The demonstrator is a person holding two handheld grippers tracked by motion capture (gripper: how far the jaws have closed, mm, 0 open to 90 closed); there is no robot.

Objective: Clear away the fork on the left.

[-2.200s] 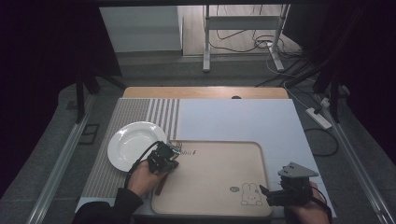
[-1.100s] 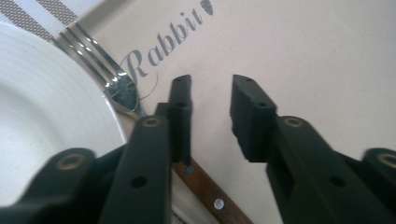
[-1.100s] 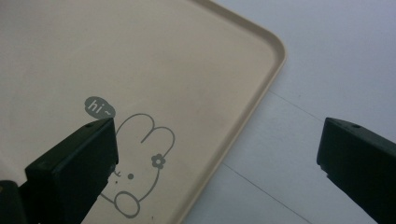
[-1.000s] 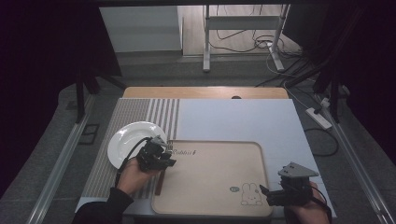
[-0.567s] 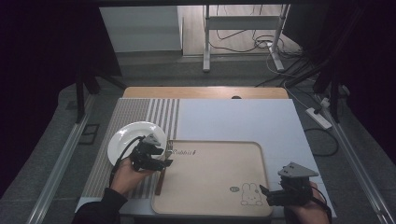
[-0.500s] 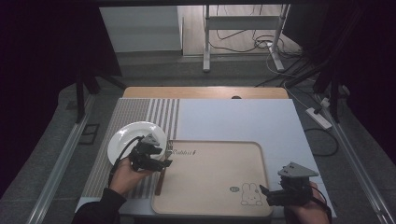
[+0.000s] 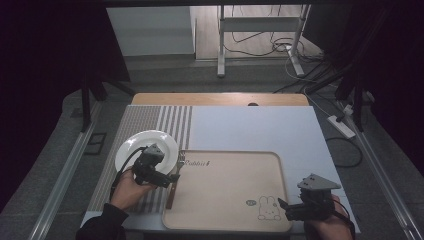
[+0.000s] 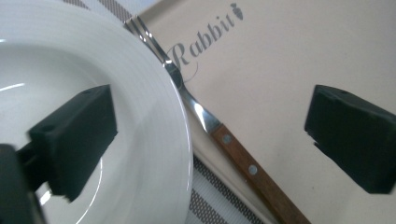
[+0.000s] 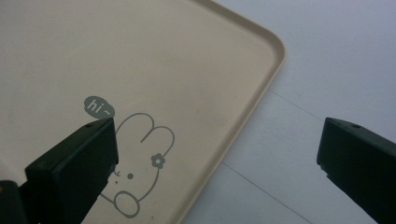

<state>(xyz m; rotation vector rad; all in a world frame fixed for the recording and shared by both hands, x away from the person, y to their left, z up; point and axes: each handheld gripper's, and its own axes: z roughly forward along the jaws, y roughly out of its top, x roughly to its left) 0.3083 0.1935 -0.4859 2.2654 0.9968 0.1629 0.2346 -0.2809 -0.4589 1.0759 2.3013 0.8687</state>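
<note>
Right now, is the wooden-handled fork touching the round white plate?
Cannot tell: in the left gripper view the fork runs along the plate rim, which hides any gap.

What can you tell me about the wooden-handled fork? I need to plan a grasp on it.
The wooden-handled metal fork has shiny steel tines and neck and a brown handle with two rivets. It lies flat along the beige tray's left edge, beside the white plate, tines pointing away from the person. The open left gripper straddles it without touching.
</note>
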